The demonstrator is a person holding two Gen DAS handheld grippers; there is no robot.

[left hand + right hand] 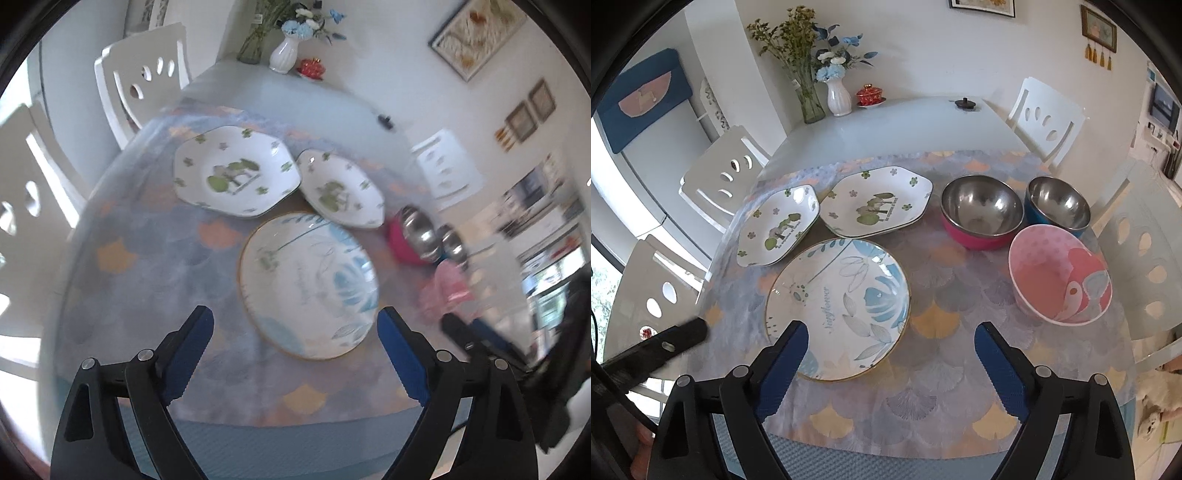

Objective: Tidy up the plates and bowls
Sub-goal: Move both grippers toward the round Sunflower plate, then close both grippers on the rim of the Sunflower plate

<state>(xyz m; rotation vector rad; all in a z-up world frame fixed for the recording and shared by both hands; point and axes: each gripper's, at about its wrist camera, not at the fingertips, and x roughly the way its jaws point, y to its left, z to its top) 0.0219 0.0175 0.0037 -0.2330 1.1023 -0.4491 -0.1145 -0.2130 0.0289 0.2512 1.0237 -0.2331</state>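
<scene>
A round plate with blue flowers [837, 308] [308, 284] lies on the patterned mat, just ahead of both grippers. Behind it sit two white angular plates with green prints [777, 227] [877, 203]; the left wrist view shows them too [234, 170] [341, 192]. To the right stand a steel bowl with a pink outside [981, 210], a steel bowl with a blue outside [1058, 205] and a pink bowl [1060, 277]. My left gripper [295, 325] is open above the mat with nothing in it. Open and empty as well, my right gripper [890, 339] hovers near the round plate's near edge.
White chairs [1047, 114] surround the table. At the far end stand a glass vase of stems [809, 99], a white vase of flowers [838, 94], a red lidded cup [870, 95] and a small black knob [964, 103]. The patterned mat [934, 369] reaches the near table edge.
</scene>
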